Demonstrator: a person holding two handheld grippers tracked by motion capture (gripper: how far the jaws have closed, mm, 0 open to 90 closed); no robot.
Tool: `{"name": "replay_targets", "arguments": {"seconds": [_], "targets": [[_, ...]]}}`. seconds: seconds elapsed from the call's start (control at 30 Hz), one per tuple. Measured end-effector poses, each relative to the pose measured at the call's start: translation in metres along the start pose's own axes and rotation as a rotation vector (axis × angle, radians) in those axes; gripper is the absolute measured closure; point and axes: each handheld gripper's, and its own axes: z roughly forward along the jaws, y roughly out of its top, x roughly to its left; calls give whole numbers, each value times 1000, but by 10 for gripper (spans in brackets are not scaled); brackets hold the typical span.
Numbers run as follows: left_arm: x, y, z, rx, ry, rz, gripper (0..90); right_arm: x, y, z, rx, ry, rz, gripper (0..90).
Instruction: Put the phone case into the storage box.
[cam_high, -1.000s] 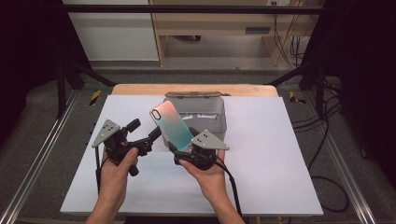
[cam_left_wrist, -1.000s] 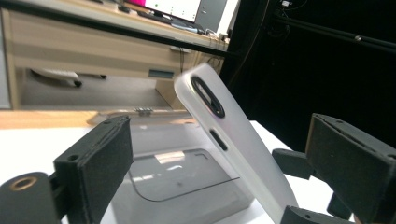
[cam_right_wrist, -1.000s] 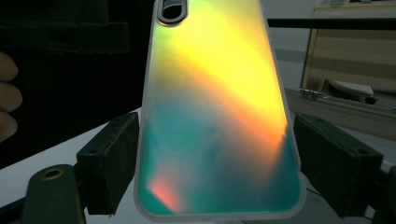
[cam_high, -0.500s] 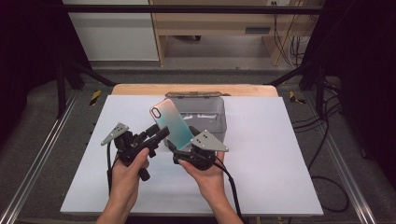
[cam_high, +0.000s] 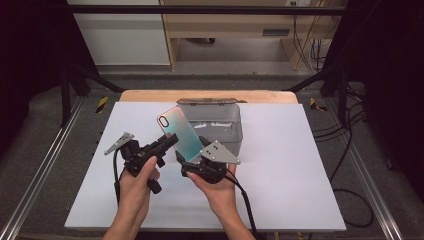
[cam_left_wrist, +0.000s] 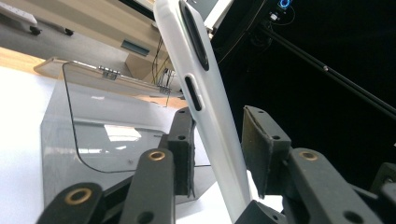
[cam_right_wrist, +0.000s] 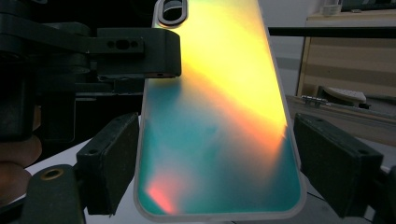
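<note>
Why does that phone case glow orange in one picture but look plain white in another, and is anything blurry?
In the right gripper view the phone case shows its iridescent back, so light reflects off it yellow-orange over teal; its lower part is slightly soft. In the left gripper view you see its pale edge, while the grey box behind carries a window-like glare patch. The high view is evenly lit but a little soft overall.

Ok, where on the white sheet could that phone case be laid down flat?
The white sheet is bare right of the clear box, and along its near edge either side of the forearms. It's crowded mid-sheet, where the left gripper, right gripper and phone case meet before the box.
</note>
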Motion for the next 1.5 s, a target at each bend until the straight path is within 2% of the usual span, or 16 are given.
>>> {"name": "replay_targets", "arguments": {"seconds": [0.57,0.93,1.13,1.33,1.43,1.5], "targets": [[4,-4,2,2,-5,-40,723,4,-5,3,4,13,23,174],[5,-6,2,-1,-44,-58,781,4,-12,4,8,12,55,174],[6,-7,2,1,-51,-46,794,3,-13,5,10,27,70,173],[6,-5,-1,4,-53,15,805,2,-14,8,20,58,82,171],[5,-4,-2,3,-38,28,807,2,-15,9,9,67,74,164],[6,-3,-3,4,-26,33,807,4,-14,9,3,49,35,122]]}}
